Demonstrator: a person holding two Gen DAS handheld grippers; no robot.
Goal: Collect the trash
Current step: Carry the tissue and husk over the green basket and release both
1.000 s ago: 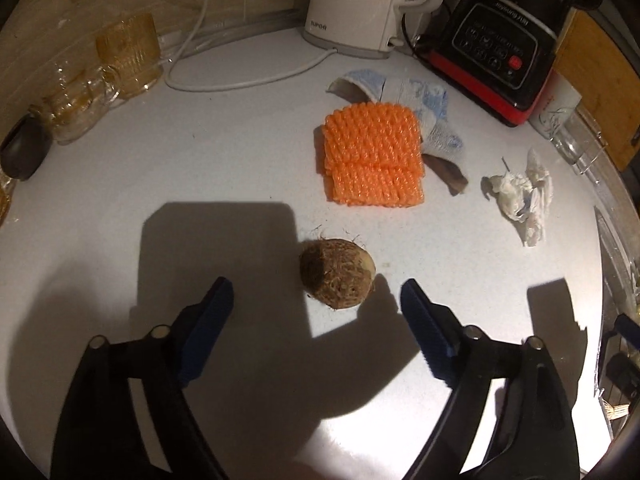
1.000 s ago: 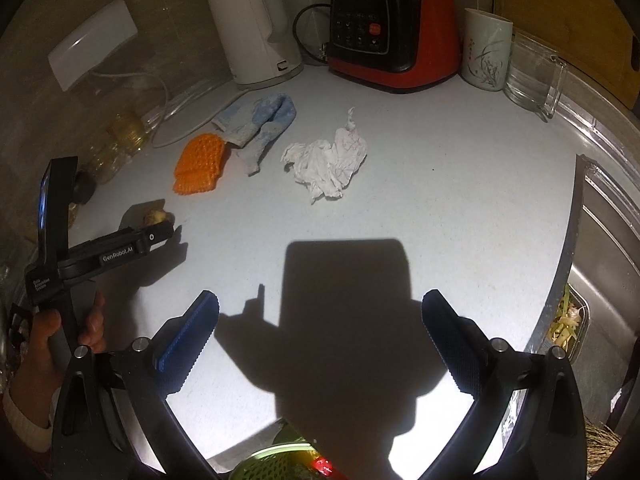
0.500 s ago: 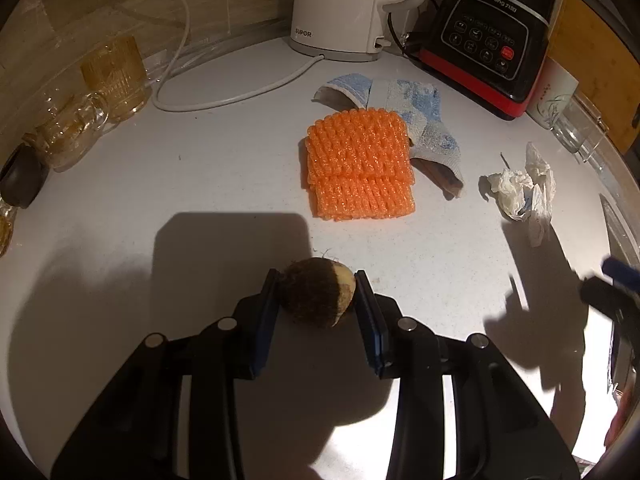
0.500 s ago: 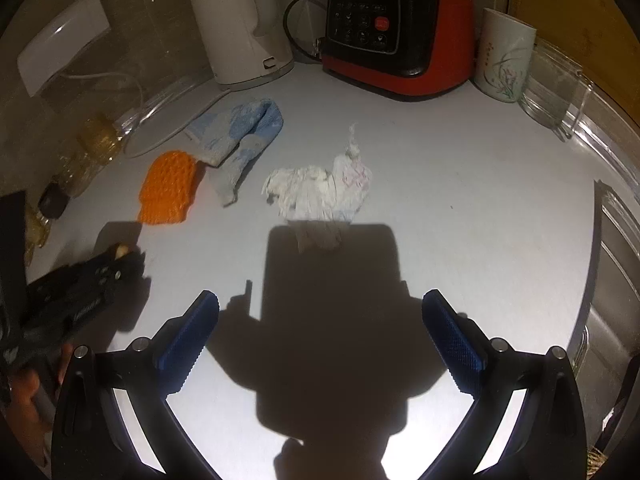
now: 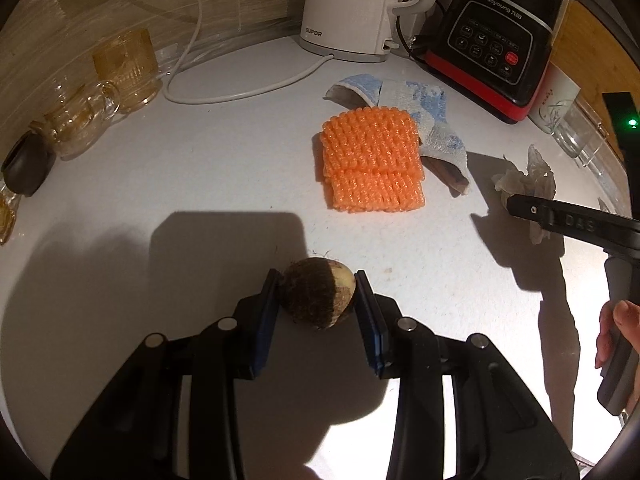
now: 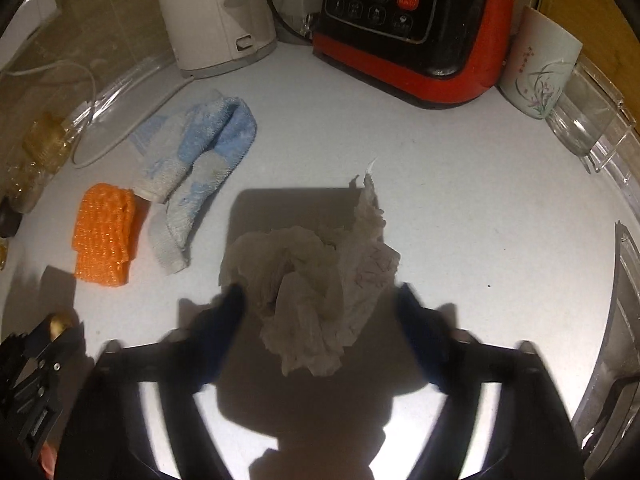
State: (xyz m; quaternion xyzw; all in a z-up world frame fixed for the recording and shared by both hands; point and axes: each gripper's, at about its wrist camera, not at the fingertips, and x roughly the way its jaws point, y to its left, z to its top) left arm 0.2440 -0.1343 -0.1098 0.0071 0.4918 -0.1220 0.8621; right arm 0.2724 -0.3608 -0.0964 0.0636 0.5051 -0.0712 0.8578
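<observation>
A small brown, hairy root stub (image 5: pixel 316 298) sits on the white counter (image 5: pixel 180 184) with my left gripper (image 5: pixel 317 280) shut on it, both blue pads against its sides. A crumpled white tissue (image 6: pixel 312 264) lies between the fingers of my right gripper (image 6: pixel 320 292). Those jaws are closing and blurred, and the pads stand at the tissue's edges without squeezing it. In the left wrist view the tissue (image 5: pixel 528 180) shows at the right, with a right finger (image 5: pixel 532 210) reaching across it. An orange foam net (image 5: pixel 372 164) lies beyond the stub.
A blue and white cloth (image 6: pixel 200 168) lies beside the orange net (image 6: pixel 104 236). At the back stand a white kettle (image 5: pixel 352 4) with its cord and a red and black blender (image 6: pixel 412 28). Amber glasses (image 5: pixel 124 68) are at the left; a mug (image 6: pixel 540 72), a glass jug (image 6: pixel 580 124) and the sink edge (image 6: pixel 624 280) at the right.
My left gripper has shut on the root stub and stayed there. My right gripper has moved forward and down over the tissue, and its jaws have narrowed around it.
</observation>
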